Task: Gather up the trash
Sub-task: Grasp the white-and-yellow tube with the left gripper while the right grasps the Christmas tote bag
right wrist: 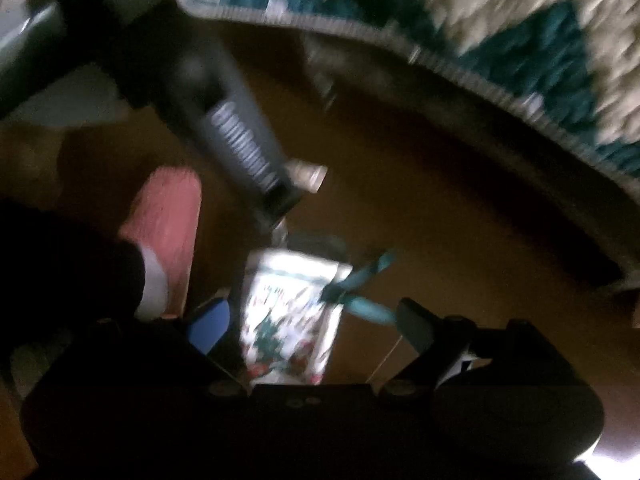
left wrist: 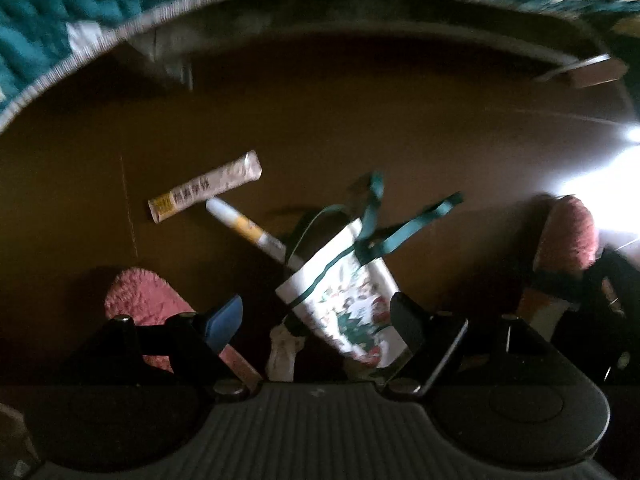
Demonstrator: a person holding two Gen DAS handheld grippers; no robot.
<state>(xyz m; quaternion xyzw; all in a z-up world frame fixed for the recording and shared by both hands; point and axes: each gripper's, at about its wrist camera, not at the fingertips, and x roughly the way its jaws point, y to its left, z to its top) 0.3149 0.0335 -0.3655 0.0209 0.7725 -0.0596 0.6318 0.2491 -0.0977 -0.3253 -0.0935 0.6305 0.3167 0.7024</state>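
While both grippers point down at the brown floor [left wrist: 360,120], here's the layout left to right: a pink slipper [left wrist: 140,300], a tan sachet [left wrist: 204,188], a white-and-yellow tube [left wrist: 244,226] just beside it, then a small floral bag [left wrist: 352,304] with teal straps. Left gripper [left wrist: 316,320] hangs wide open over the bag, nothing held. Right gripper [right wrist: 312,320] is open too, framing that bag.

Sachet [left wrist: 205,187]: dark printed characters beside a yellow block, too blurred to read. No other legible text in either view.
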